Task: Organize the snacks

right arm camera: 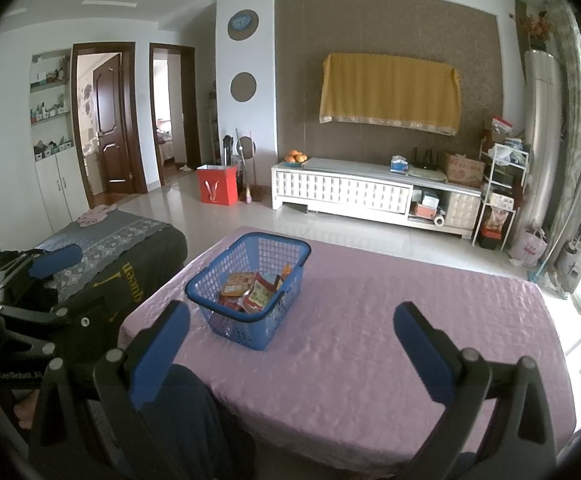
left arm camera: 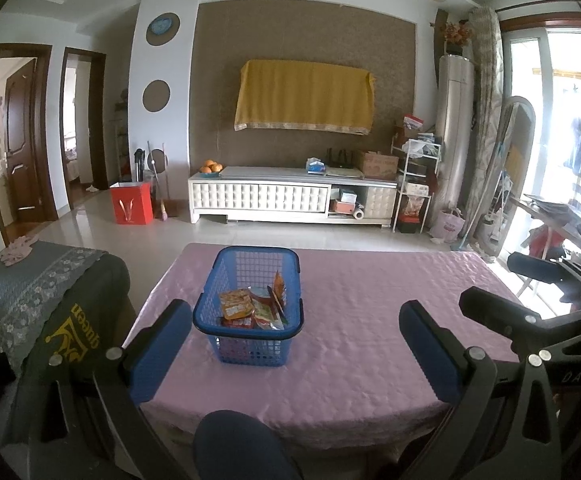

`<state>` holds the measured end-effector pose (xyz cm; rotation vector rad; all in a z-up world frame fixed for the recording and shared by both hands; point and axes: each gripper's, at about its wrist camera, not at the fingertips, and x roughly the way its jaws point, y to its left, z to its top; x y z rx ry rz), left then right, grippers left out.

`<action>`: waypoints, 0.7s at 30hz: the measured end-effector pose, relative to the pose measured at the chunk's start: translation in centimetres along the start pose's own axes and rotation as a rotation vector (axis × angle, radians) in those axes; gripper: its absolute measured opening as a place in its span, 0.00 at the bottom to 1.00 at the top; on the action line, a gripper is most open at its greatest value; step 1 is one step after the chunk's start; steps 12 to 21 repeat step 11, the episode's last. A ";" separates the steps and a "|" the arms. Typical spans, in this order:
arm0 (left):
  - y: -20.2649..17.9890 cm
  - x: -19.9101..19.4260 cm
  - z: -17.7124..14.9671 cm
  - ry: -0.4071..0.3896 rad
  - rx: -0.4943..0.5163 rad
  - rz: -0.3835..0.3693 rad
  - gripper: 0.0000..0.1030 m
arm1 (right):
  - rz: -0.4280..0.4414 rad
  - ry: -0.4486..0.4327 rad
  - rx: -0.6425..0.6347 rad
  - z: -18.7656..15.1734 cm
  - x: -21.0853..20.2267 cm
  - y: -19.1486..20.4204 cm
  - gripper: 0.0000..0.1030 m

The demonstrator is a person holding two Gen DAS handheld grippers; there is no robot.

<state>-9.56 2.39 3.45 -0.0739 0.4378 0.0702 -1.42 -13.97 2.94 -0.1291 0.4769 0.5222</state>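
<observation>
the snack packets [left arm camera: 252,306] lie heaped inside a blue plastic basket [left arm camera: 226,268], some flat and a few leaning upright against its right wall; orange, red and green wrappers show, though their print is too small to read. the basket stands on a table covered with a pink quilted cloth [left arm camera: 370,320], toward the left half of the tabletop, and the cloth around it is bare. from the right wrist view the same packets [right arm camera: 250,288] sit low in the basket [right arm camera: 278,246] on the cloth [right arm camera: 370,340]. the left gripper [left arm camera: 296,344] hangs over the near edge of the table with its blue-padded fingers [left arm camera: 162,344] spread wide and nothing between them; the basket sits just beyond its left finger. the right gripper [right arm camera: 290,344] is likewise spread wide and empty, with the basket ahead and to its left. beside the table on the left stands furniture draped in a dark cover with yellow "queen" lettering [left arm camera: 84,332]. across the tiled floor is a white tv cabinet [left arm camera: 290,196] and a red bag [left arm camera: 131,208].
</observation>
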 end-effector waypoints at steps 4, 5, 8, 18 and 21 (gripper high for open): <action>0.0 0.0 0.0 0.001 0.001 -0.004 1.00 | 0.001 0.002 0.002 0.0 0.0 0.0 1.00; 0.0 -0.1 0.0 0.001 0.002 -0.004 1.00 | 0.001 0.002 0.001 0.0 0.0 0.0 1.00; 0.0 -0.1 0.1 0.000 0.002 -0.009 1.00 | 0.003 0.001 0.006 0.0 -0.1 0.0 1.00; 0.0 -0.1 0.1 0.001 0.005 -0.008 1.00 | 0.002 0.001 0.007 -0.1 -0.1 0.0 1.00; 0.0 -0.1 0.1 0.001 0.005 -0.008 1.00 | 0.002 0.001 0.007 -0.1 -0.1 0.0 1.00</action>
